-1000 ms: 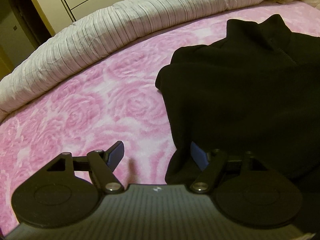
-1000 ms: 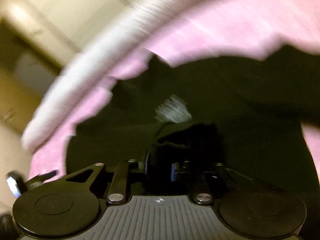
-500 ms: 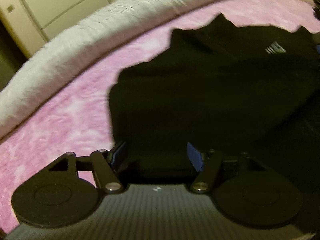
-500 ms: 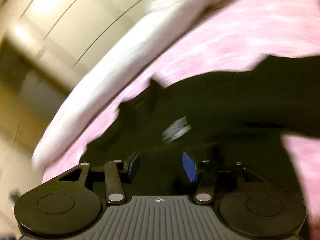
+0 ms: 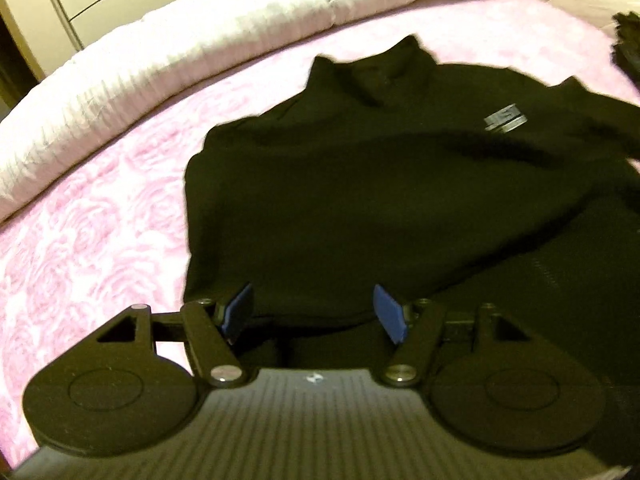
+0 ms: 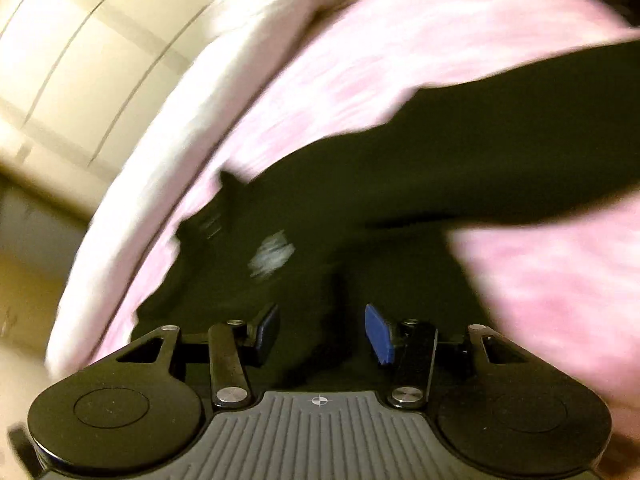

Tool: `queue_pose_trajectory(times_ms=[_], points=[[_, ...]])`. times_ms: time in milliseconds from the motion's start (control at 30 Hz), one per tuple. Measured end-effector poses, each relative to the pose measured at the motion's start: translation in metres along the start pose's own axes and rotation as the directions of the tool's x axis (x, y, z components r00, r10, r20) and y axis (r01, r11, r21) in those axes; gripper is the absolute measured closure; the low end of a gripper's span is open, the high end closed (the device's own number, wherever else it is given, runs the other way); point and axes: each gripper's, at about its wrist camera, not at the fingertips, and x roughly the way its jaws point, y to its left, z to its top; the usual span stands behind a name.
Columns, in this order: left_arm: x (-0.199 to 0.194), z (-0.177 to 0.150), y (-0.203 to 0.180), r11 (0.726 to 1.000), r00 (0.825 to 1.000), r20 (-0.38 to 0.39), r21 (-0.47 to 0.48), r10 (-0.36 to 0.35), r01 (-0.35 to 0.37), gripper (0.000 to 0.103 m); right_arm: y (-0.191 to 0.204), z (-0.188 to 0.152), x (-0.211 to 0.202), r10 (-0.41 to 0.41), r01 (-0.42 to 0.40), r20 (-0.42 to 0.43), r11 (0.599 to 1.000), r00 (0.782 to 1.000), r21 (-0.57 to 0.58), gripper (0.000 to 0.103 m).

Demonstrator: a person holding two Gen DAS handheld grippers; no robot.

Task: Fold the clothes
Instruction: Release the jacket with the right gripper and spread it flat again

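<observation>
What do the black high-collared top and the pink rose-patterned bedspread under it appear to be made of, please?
The black high-collared top looks like soft matte fleece or thick knit: no sheen, limp folds, though blur hides the weave. The pink rose-patterned bedspread seems a plush, embossed fabric, its roses standing in relief.

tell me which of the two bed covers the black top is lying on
The pink rose-patterned blanket: the black high-collar top lies spread on it. The white ribbed duvet is bunched behind, beyond the collar, with pink showing between.
</observation>
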Motion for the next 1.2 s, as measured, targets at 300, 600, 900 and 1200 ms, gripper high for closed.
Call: queue_pose_trajectory(times_ms=[300, 600, 900, 1200], points=[[-0.023, 0.025, -0.068, 0.991, 0.996, 0.043, 0.113, -0.081, 0.076, 0.039, -0.123, 0.054, -0.097, -0.222, 0.157, 0.237, 0.952, 0.946, 0.264, 0.05], [-0.01, 0.069, -0.147, 0.991, 0.999, -0.036, 0.133, -0.013, 0.017, 0.039, -0.253, 0.119, -0.126, -0.334, 0.182, 0.307, 0.884, 0.891, 0.431, 0.05], [-0.001, 0.099, -0.184, 0.985, 0.998, -0.055, 0.169, -0.029, 0.038, 0.039, -0.3, 0.154, -0.116, -0.232, 0.053, 0.332, 0.881, 0.914, 0.47, 0.09], [-0.035, 0.068, -0.116, 0.999, 0.999, 0.026, 0.04, -0.031, 0.029, 0.039, -0.071, 0.174, -0.128, 0.021, 0.038, 0.478, 0.993, 0.878, -0.113, 0.094]])
